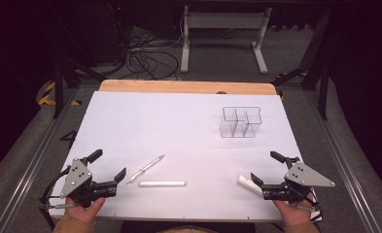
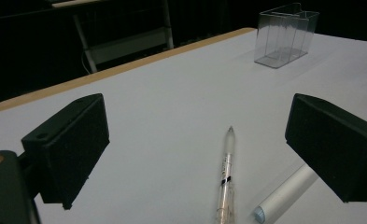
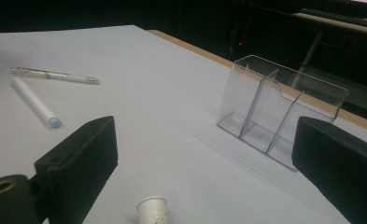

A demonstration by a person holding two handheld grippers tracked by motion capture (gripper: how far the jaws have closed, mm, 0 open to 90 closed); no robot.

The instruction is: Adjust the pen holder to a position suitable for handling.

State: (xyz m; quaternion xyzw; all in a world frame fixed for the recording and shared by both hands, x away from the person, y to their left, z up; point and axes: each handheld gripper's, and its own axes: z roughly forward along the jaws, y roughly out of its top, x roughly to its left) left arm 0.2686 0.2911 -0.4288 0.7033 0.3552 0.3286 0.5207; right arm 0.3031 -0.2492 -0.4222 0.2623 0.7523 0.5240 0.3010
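A clear pen [image 1: 146, 168] [image 2: 226, 175] [image 3: 55, 74] lies slanted on the white table [image 1: 179, 126], just right of my open left gripper [image 1: 111, 163] [image 2: 197, 149]. A white marker [image 1: 163, 184] [image 2: 284, 196] [image 3: 34, 103] lies beside the pen, nearer the front edge. A second white marker [image 1: 247, 184] [image 3: 153, 210] rests close to the lower jaw of my open right gripper [image 1: 263, 167] [image 3: 204, 158]. A clear three-compartment organizer [image 1: 240, 121] [image 2: 286, 35] [image 3: 277, 114] stands empty at the back right. Neither gripper holds anything.
The table's wooden far edge [image 1: 188, 86] shows beyond the white sheet. Behind it on the floor are a white desk frame [image 1: 225, 34] and tangled cables [image 1: 147, 58]. Black stands [image 1: 62, 82] flank the table.
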